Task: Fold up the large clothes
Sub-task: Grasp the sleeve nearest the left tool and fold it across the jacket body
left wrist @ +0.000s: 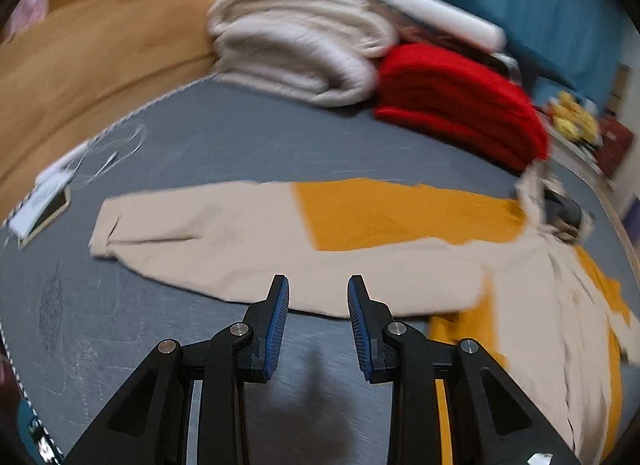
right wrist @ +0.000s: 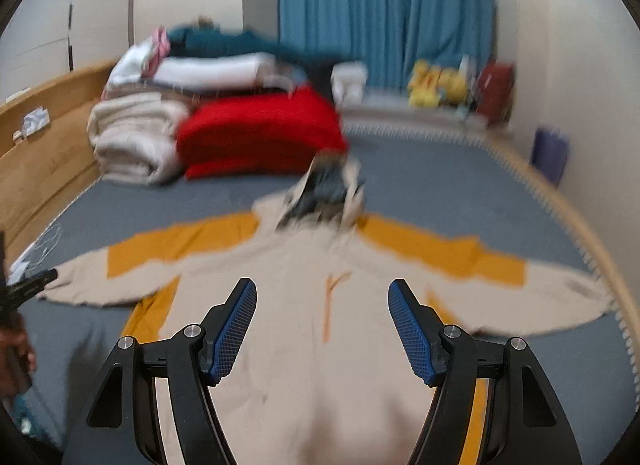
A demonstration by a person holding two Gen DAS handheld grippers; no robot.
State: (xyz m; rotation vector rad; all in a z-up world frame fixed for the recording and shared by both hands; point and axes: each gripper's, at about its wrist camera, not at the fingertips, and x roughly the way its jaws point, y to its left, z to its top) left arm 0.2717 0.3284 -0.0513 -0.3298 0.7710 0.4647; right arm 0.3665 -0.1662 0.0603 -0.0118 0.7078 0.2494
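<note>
Right wrist view shows the jacket (right wrist: 304, 305) spread flat on the grey bed (right wrist: 460, 189), sleeves out, ready for folding; the right gripper (right wrist: 322, 305) hovers over its middle, jaws wide apart and empty. The left gripper (left wrist: 318, 297), also parted, faces the left sleeve (left wrist: 224, 241). Stacked blankets (left wrist: 296, 45) crowd the far end; bare bed surrounds the sleeves.

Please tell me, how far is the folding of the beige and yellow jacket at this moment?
Done: the jacket lies spread flat on the grey bed, both sleeves out; folded piles, such as the red blanket, sit behind it. In hand: nothing; the left tongs hover open by the left sleeve, and the right tongs are open above the jacket's body. Left: every fold.
</note>
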